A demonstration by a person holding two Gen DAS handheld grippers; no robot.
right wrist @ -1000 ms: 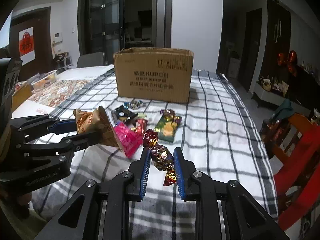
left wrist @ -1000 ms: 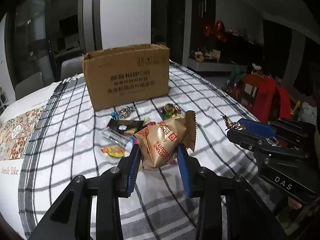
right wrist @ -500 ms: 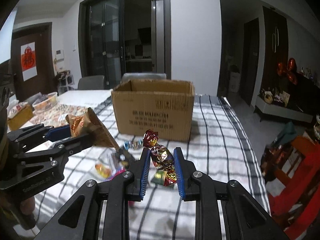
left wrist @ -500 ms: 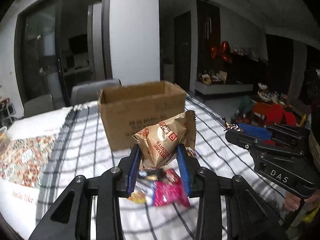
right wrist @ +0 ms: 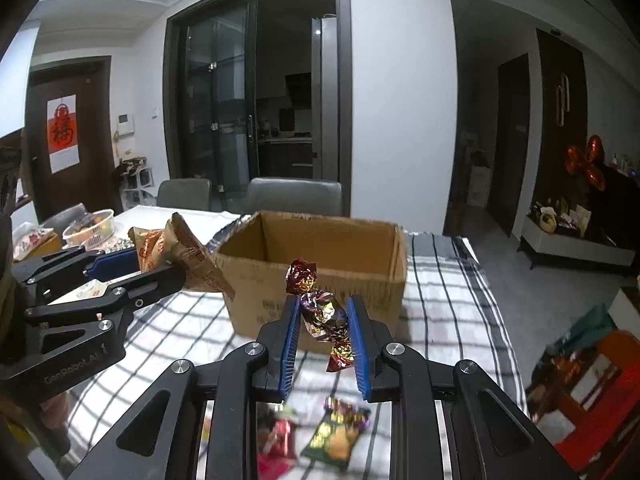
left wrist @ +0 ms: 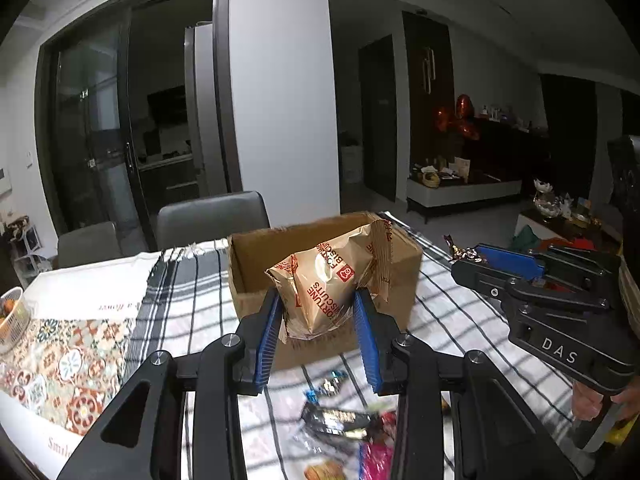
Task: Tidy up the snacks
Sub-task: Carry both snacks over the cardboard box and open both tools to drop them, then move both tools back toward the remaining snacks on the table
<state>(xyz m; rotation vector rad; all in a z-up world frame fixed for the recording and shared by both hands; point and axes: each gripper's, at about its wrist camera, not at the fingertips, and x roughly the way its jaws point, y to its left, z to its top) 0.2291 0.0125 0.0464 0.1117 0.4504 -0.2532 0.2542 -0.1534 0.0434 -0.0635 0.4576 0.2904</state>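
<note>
The biscuit packet [left wrist: 325, 285] is clamped in the left tool [left wrist: 316, 334], held in the air in front of the open cardboard box [right wrist: 316, 264]. The right tool [right wrist: 323, 336] grips a foil-wrapped candy [right wrist: 320, 312], also short of the box. Neither is in yet, and more snacks [left wrist: 340, 432] lie loose on the checked worktop [right wrist: 440, 312] below, so I judge the sorting far from finished.

A checked tablecloth [left wrist: 192, 312] covered the table, beside a patterned mat [left wrist: 60, 360]. Two grey chairs [right wrist: 294, 196] stood at the far side. A white basket [right wrist: 90, 226] sat to the left. Red balloons [right wrist: 584, 160] hung near a dark cabinet.
</note>
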